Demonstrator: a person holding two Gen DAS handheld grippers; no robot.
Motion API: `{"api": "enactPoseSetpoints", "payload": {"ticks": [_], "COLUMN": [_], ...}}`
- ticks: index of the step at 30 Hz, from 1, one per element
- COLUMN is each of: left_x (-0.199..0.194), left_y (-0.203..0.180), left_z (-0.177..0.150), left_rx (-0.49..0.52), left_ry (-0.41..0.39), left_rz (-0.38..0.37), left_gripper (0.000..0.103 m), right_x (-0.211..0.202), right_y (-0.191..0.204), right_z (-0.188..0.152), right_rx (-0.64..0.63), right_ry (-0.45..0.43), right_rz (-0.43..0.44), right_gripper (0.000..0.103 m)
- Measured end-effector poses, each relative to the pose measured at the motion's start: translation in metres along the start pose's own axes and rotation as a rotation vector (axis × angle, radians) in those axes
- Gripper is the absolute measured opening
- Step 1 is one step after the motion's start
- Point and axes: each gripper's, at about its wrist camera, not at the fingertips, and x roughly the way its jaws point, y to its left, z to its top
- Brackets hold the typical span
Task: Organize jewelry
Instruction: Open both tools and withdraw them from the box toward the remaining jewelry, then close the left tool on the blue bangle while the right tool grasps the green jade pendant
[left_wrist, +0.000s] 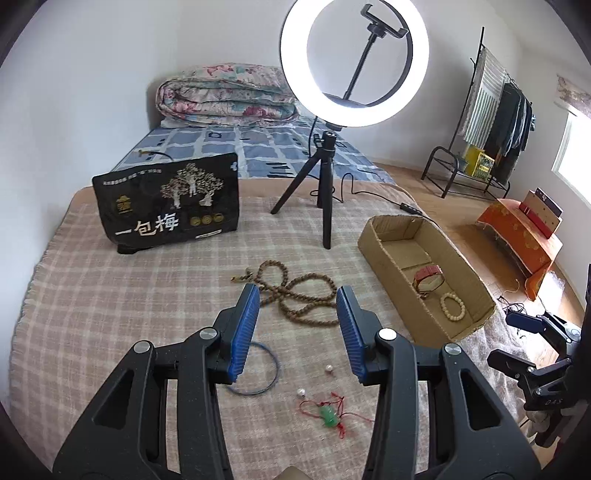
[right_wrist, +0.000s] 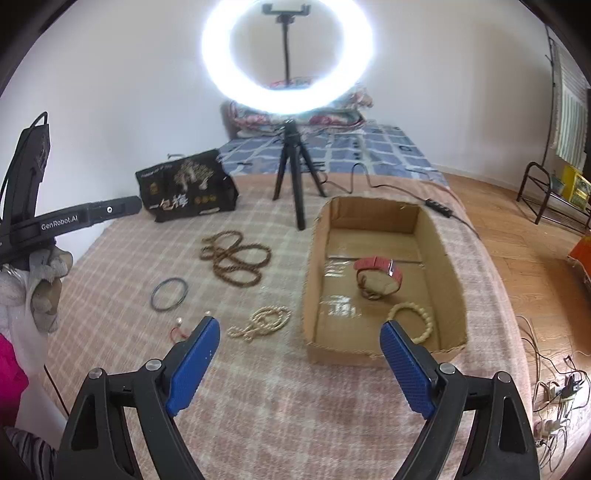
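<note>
My left gripper (left_wrist: 297, 301) is open and empty above the checked blanket, just short of a long brown bead necklace (left_wrist: 295, 291). Near it lie a dark blue ring bangle (left_wrist: 271, 360), two small pearl pieces (left_wrist: 328, 368) and a green pendant on red cord (left_wrist: 328, 415). My right gripper (right_wrist: 299, 332) is open and empty, near the front edge of a cardboard box (right_wrist: 447, 280). The box holds a red bracelet (right_wrist: 378, 275) and a cream bead bracelet (right_wrist: 413, 319). A cream bead necklace (right_wrist: 260, 322) lies left of the box.
A ring light on a black tripod (left_wrist: 325, 192) stands behind the jewelry, its cable (right_wrist: 369, 181) trailing right. A black printed bag (left_wrist: 168, 205) stands at back left. The bed edge and wooden floor (right_wrist: 517, 258) are to the right.
</note>
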Motion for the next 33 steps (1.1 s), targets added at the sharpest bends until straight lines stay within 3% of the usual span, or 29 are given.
{"api": "enactPoseSetpoints", "payload": {"ticks": [15, 28, 29, 31, 33], "left_x": [0.013, 0.053, 0.056, 0.062, 0.066], "left_y": [0.058, 0.072, 0.071, 0.070, 0.068], "left_z": [-0.067, -0.077, -0.078, -0.079, -0.079], "left_rx": [-0.021, -0.030, -0.029, -0.040, -0.046], "left_ry": [0.118, 0.190, 0.198, 0.214, 0.214], "left_rz": [0.045, 0.014, 0.004, -0.013, -0.026], "left_gripper": [0.044, 0.044, 0.045, 0.066, 0.068], "right_x": [0.051, 0.095, 0.097, 0.102, 0.106], "right_y": [0.051, 0.103, 0.105, 0.110, 0.112], "right_z": [-0.017, -0.030, -0.031, -0.033, -0.034], "right_rx": [-0.020, -0.139, -0.146, -0.156, -0.166], "right_ry": [0.122, 0.197, 0.201, 0.209, 0.216], "right_rz": [0.113, 0.182, 0.186, 0.192, 0.190], "right_gripper": [0.063, 0.057, 0.057, 0.057, 0.057]}}
